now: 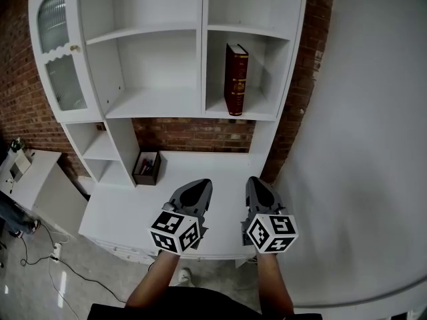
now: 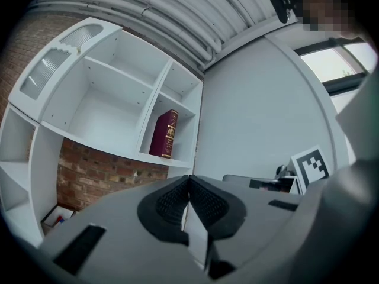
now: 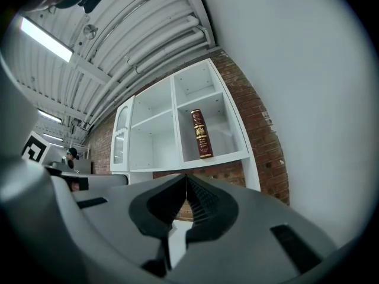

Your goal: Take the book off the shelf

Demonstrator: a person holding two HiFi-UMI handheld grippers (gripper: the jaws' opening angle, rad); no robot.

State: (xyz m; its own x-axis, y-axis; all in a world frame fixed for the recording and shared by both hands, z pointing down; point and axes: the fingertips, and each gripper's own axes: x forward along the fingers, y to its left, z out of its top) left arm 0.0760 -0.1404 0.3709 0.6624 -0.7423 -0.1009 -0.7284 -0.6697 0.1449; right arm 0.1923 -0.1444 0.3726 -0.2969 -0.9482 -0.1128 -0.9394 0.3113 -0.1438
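Head view: I hold left gripper (image 1: 198, 185) and right gripper (image 1: 255, 182) over the desk (image 1: 127, 212) front edge, jaws pressed together, empty. The book (image 1: 236, 79) stands upright, long axis vertical, in the shelf (image 1: 241, 117) right compartment, up and ahead; right gripper sits nearer.

Head view: I look steeply down from above onto the desk (image 1: 133, 209), with the shelf unit (image 1: 157, 105) at the far side. Both gripper views sit low and nearer, tilted up at it. All three share the right-hand compartment holding the book (image 1: 236, 79).
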